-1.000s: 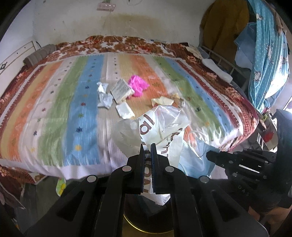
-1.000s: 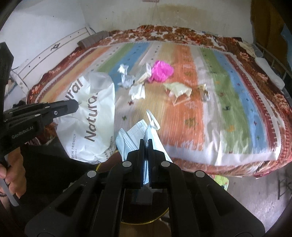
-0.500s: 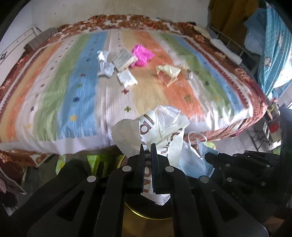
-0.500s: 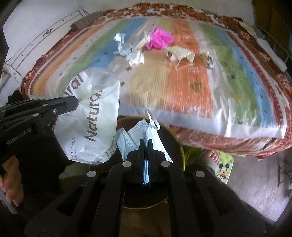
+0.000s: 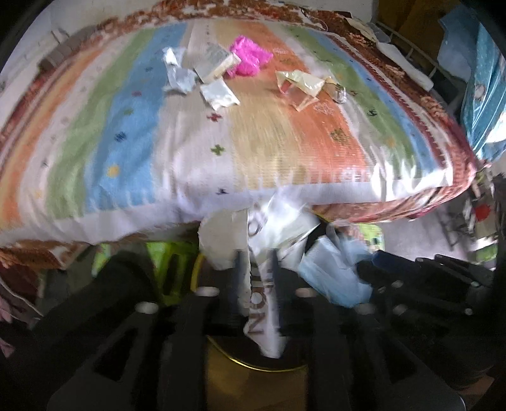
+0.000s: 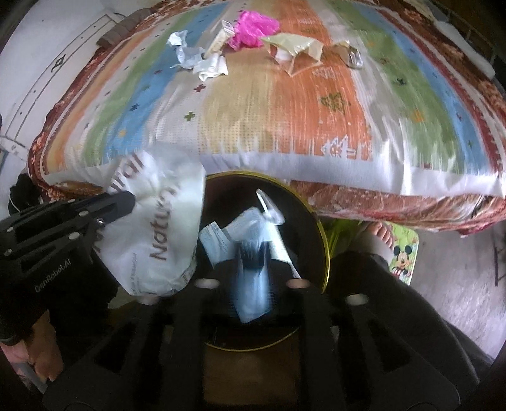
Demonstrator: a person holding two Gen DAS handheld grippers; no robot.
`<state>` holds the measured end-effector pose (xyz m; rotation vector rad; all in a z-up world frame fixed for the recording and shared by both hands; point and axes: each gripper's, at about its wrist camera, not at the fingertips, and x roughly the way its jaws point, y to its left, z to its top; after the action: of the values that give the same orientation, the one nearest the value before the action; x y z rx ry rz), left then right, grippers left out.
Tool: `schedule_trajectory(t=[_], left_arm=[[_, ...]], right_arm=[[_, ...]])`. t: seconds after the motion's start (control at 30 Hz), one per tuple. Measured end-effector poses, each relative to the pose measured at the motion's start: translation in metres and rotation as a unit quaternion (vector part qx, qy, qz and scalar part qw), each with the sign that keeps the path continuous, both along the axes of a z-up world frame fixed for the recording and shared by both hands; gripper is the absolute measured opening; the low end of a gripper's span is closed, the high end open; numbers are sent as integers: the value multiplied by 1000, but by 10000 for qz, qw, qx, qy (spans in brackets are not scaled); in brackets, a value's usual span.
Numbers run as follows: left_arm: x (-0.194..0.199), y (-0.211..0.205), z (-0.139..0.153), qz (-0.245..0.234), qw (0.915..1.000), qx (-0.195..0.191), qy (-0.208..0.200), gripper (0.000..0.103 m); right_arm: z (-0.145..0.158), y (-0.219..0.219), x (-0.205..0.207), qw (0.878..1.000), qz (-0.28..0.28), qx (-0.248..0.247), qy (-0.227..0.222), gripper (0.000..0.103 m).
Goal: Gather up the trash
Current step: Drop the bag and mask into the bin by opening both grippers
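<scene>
Over the round bin point(image 6: 321, 221) at the foot of the bed, I hold two pieces of trash. My left jaws point(image 5: 256, 278) stand slightly apart with the white plastic bag point(image 5: 262, 284) hanging between them, its brown lettering running down the crinkled, glossy film; whether they press it I cannot tell through the blur. In the right wrist view the same bag point(image 6: 158, 234) bulges wide, overlapping the bin's left rim. My right jaws point(image 6: 253, 262) also show a gap, and the pale blue face mask point(image 6: 249, 253) sits in it, pleated and soft, its white ear loop sticking up; the grip itself is smeared, so I cannot tell if it is clamped. The mask hangs over the bin's dark mouth, just beside the bag.

That bin has a dark inside and a thin brass-coloured rim, tucked against the bed's overhanging edge, leaving little room on that side.

Up on the striped woven bedspread point(image 6: 316, 104) lie a crumpled pink plastic bag point(image 6: 253, 27), crushed white paper scraps point(image 6: 202, 60) and a creased yellowish wrapper point(image 6: 294, 47), clustered near the middle, well apart from the bin. A bare foot point(image 6: 382, 230) rests on the floor to the right.
</scene>
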<state>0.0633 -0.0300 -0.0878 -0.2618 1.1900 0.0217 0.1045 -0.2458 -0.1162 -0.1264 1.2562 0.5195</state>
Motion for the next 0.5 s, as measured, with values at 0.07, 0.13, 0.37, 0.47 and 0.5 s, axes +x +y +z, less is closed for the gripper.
schedule_trajectory(t=[0.07,0.13,0.37,0.47,0.5], left_arm=[[1,4,3,75,9998,-135,-85,43],[0,6,9,118,9997,-71,-208,44],[3,15,16,257,9992,-164,-274,50],[4,20,21,328,9987,-168,-353,57],[4,21,24,327,9985,-153,-411,59]], right_arm=[[5,-2,3,9999,-76,9,-110,34],[10,-3,5,9997,-102,55,-216,44],[18,1,6,9992,18,108,-391,47],[20,0,7,9991,22,184,-387,47],[22,-1,8,9990,28,219,-393,48]])
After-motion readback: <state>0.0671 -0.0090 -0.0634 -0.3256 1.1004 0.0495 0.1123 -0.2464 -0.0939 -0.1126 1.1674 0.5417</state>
